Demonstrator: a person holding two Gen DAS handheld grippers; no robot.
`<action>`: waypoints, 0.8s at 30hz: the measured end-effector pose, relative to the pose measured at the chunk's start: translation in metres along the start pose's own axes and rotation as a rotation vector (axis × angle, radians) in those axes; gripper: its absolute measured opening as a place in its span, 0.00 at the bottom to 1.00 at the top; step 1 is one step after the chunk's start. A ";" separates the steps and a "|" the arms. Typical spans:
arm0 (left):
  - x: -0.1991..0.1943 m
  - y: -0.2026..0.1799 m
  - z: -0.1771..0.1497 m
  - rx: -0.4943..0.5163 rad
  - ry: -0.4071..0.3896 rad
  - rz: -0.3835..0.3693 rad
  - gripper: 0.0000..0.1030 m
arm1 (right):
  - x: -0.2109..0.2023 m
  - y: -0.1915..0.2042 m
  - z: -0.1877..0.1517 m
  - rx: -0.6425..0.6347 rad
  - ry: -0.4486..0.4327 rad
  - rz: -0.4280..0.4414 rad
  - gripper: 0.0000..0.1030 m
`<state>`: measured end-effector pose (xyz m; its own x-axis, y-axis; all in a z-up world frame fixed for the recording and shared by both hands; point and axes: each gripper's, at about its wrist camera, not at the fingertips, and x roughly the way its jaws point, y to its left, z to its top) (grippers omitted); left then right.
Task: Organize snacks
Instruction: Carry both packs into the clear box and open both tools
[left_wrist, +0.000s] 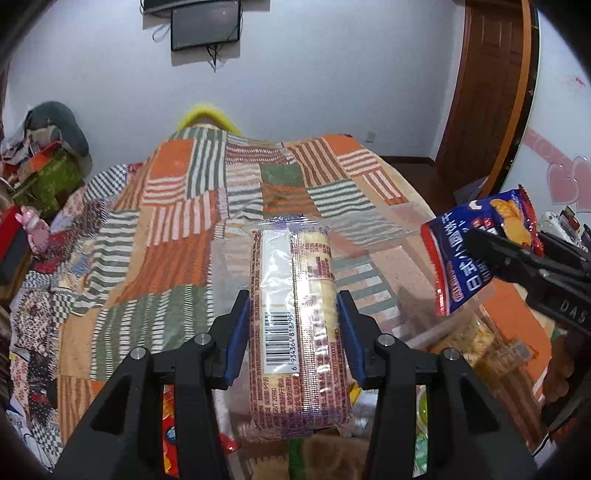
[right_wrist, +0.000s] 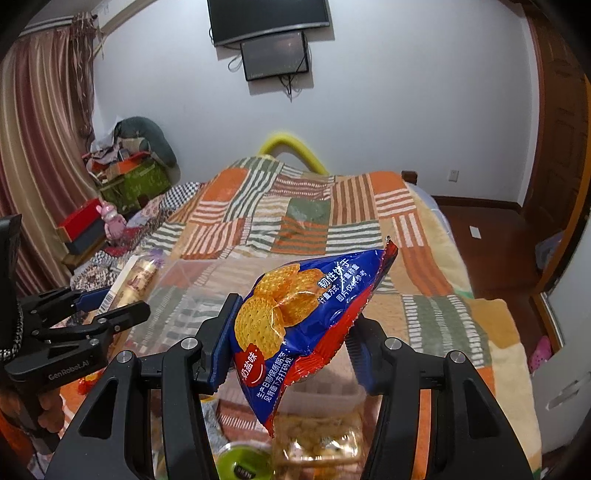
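My left gripper (left_wrist: 291, 325) is shut on a long clear-wrapped biscuit pack (left_wrist: 295, 317) with a barcode and holds it above the bed. The pack also shows in the right wrist view (right_wrist: 133, 284), held in the left gripper (right_wrist: 110, 306). My right gripper (right_wrist: 291, 332) is shut on a blue and red cracker bag (right_wrist: 303, 314) and holds it up in the air. In the left wrist view the bag (left_wrist: 476, 251) hangs at the right in the right gripper (left_wrist: 495, 247). A clear plastic box (right_wrist: 192, 291) stands under both grippers.
A patchwork bedspread (left_wrist: 177, 236) covers the bed. More snack packets lie below: a clear jar of snacks (right_wrist: 321, 439), a green-lidded item (right_wrist: 243, 465), a red packet (left_wrist: 170, 435). Cluttered boxes (right_wrist: 125, 181) stand at the left. A wooden door (left_wrist: 487, 92) is at the right.
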<state>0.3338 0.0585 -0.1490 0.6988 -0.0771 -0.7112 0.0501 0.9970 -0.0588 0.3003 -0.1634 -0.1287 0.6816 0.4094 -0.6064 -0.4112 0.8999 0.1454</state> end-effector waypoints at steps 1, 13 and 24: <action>0.007 0.000 0.002 -0.001 0.016 -0.004 0.44 | 0.003 0.000 0.000 -0.003 0.006 -0.001 0.48; 0.042 -0.004 0.004 0.016 0.100 0.017 0.44 | 0.047 0.003 -0.002 -0.040 0.141 0.003 0.49; 0.028 -0.005 0.006 0.032 0.080 -0.005 0.45 | 0.051 0.003 -0.004 -0.061 0.197 0.000 0.64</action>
<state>0.3572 0.0517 -0.1651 0.6391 -0.0814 -0.7648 0.0771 0.9962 -0.0416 0.3318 -0.1404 -0.1625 0.5526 0.3666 -0.7485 -0.4512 0.8867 0.1012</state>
